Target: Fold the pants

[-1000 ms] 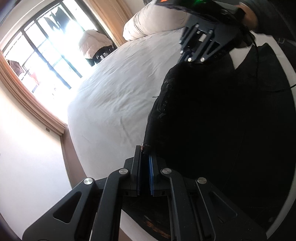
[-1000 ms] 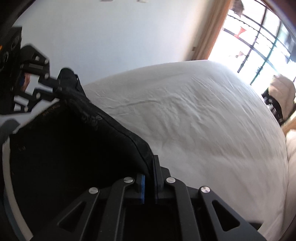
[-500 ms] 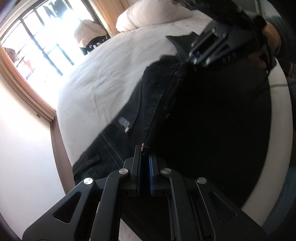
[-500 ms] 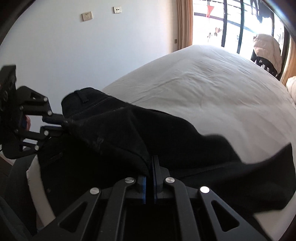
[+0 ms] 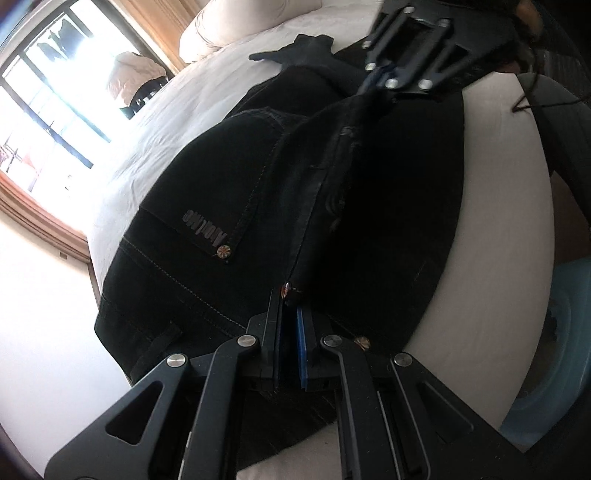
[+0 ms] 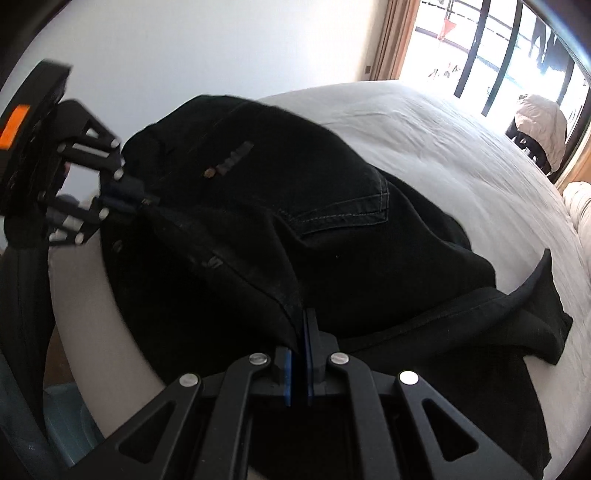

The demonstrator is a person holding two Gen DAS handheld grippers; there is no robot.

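Observation:
Black jeans (image 5: 229, 206) lie spread over the near part of a white bed (image 5: 177, 122); a back pocket with a logo patch faces up. My left gripper (image 5: 290, 306) is shut on the waistband by a copper rivet. My right gripper (image 6: 301, 325) is shut on the other end of the waistband and shows in the left wrist view (image 5: 380, 79). The waistband stretches taut between them above the bed. The left gripper shows in the right wrist view (image 6: 138, 199). The jeans (image 6: 332, 206) trail toward the pillows, leg ends flopped at right.
White pillows (image 5: 258, 22) lie at the bed's head. A window with dark bars (image 6: 498, 55) and a chair with pale clothes (image 6: 539, 122) stand beyond the bed. A white wall (image 6: 221, 48) is behind the left gripper. A pale blue tub (image 5: 550, 350) stands beside the bed.
Both grippers have swung the held jeans out and down onto the bed. The jeans now cover sheet that was bare a second ago. Both grips stay shut.

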